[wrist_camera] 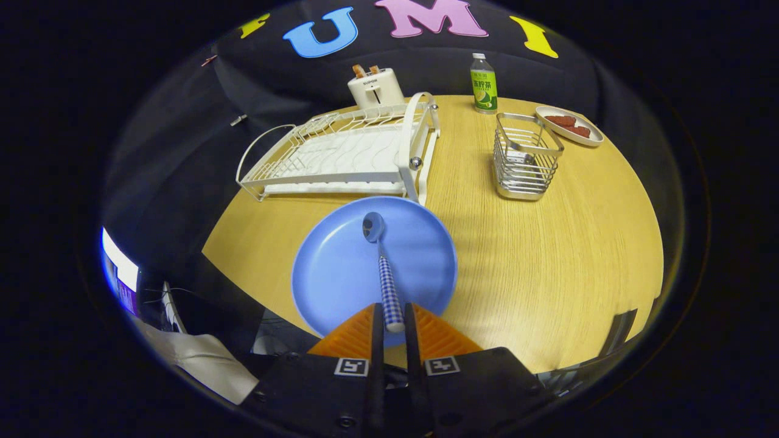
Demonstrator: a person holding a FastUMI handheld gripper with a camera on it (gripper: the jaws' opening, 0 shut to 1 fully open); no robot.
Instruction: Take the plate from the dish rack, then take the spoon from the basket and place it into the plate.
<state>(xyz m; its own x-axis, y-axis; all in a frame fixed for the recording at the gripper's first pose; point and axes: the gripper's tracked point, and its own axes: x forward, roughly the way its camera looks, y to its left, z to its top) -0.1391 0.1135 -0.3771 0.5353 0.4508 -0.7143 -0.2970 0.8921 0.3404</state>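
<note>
The plate [341, 274] already lies on the surface [548, 255], just in front of the dish rack [341, 152], which looks bare. The tool [391, 319] is clenched on the checked handle of the spoon [383, 267], whose bowl reaches over the plate's middle; whether it touches the plate cannot be told. What seems left is to lower and let go. The wire basket [524, 157] stands well apart, apparently empty. Beyond it a small dish [571, 126] holds reddish pieces
</note>
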